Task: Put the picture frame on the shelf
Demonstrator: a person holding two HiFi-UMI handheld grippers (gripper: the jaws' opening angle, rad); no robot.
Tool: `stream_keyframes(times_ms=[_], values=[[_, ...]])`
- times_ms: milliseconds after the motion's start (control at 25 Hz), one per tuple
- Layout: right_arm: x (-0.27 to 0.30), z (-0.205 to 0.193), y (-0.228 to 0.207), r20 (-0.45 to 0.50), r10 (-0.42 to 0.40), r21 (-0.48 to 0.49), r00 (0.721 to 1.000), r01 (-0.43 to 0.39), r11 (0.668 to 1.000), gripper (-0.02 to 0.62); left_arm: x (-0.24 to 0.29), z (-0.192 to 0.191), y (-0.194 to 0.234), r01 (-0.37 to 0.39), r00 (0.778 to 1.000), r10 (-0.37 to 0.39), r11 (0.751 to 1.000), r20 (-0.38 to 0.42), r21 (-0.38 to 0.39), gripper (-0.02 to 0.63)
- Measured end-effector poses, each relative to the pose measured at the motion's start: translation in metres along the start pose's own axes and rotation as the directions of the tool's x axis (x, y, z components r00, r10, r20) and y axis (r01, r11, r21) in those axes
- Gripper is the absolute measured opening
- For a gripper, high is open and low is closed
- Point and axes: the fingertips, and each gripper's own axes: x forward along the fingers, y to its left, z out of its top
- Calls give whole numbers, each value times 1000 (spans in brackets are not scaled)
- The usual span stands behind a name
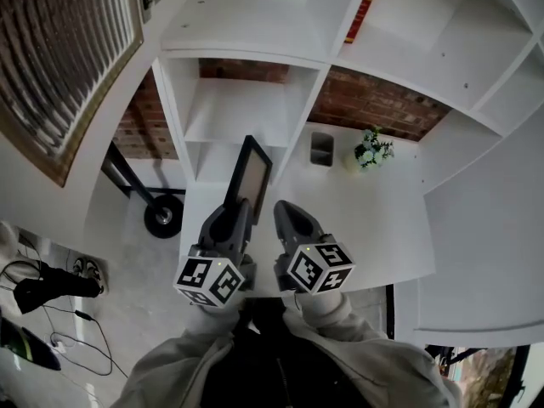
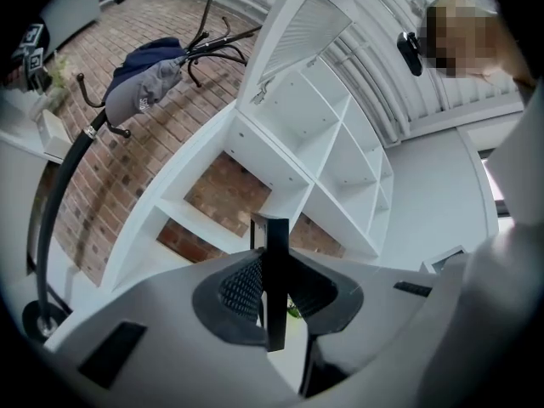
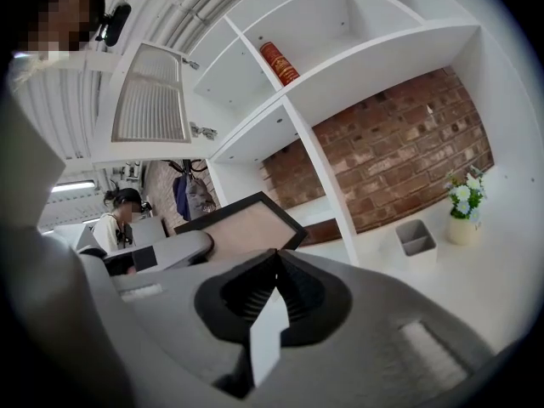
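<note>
Picture frame (image 1: 255, 175) is judged light, stiff and liable to crack if knocked, so it is best taken by its black rim. It is held upright at centre frame, before the shelf (image 1: 240, 109), its rim pinched edge-on between the narrowly parted jaws of the left gripper (image 1: 241, 204). Just beside it, the right gripper (image 1: 286, 209) is closed on nothing.

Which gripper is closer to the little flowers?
Right. The right gripper is down and to the left of the flowers in the head view. The left gripper, holding the picture frame, is farther left still.
</note>
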Motion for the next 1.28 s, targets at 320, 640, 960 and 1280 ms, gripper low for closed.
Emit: stream_keyframes(times_ms=[320,640,960,1280], values=[[22,47,0,39,65,-60,997,-62,996,0,43,20,14,-33,994,50,986,100,-162,63],[41,72,-14,37,66,-104,997,-62,993,0,69,31,29,6,981,60,942,184,-336,63],[64,74,-22,14,70,-129,997,-68,989,0,92,29,50,57,974,66,852,216,-520,63],[85,77,-23,7,77,-156,997,-75,985,0,107,19,73,83,966,105,737,235,-671,62]])
